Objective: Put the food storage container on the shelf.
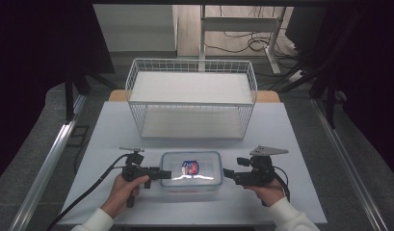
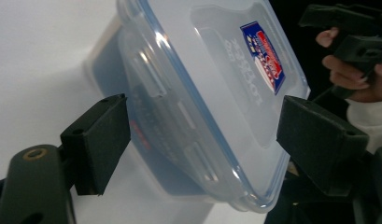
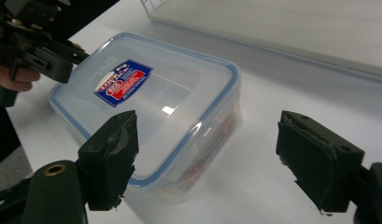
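A white table [image 1: 112,130] stood in a dim room hung with dark curtains, a grey floor around it and cables trailing beyond its far edge. At the far middle of the table sat a white wire rack [image 1: 191,98] with two shelves. Near the front edge, midway between the person's hands, lay a clear plastic container [image 1: 191,171] with a blue-rimmed lid and a red-and-blue label [image 1: 190,167] on top.

The left gripper [image 1: 166,174] came in from the left, level with the container's left end, its tip touching or just at the lid's edge. In the left gripper view its jaws stood wide, one on either side of the container's end, the pads [image 2: 101,142] not pressing on it.

The right gripper [image 1: 226,172] sat just beside the container's right end, a grey three-cornered plate on top of it. In the right gripper view its jaws gaped wide as well, with the container's near corner between them and nothing gripped.
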`<action>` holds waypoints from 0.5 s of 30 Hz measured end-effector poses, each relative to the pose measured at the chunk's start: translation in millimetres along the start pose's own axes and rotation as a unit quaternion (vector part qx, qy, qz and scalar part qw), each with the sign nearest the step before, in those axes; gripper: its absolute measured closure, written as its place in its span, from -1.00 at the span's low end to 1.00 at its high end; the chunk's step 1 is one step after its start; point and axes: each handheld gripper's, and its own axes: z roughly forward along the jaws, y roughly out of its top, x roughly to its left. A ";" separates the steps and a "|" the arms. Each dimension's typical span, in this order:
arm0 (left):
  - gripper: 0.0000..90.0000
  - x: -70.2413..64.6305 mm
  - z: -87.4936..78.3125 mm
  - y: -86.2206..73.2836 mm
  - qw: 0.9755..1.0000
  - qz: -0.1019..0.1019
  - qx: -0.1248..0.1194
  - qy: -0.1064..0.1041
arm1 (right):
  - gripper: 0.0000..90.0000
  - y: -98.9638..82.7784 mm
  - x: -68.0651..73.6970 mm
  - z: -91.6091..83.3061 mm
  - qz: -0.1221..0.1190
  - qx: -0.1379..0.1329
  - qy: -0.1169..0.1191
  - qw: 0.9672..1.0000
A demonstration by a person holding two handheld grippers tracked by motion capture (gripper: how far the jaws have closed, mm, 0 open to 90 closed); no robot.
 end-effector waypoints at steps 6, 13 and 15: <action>-0.52 1.5 -0.3 1.0 1.000 -0.004 0.000 -0.003 | -0.64 -0.5 -4.9 16.2 0.027 0.028 0.028 0.999; -0.46 0.3 -1.6 1.0 1.000 -0.002 0.000 0.002 | -0.66 0.0 -17.2 42.0 0.086 0.067 0.065 0.992; -0.46 0.4 -1.7 1.0 1.000 0.000 0.001 0.002 | -0.66 -0.3 -18.8 45.7 0.094 0.071 0.070 0.991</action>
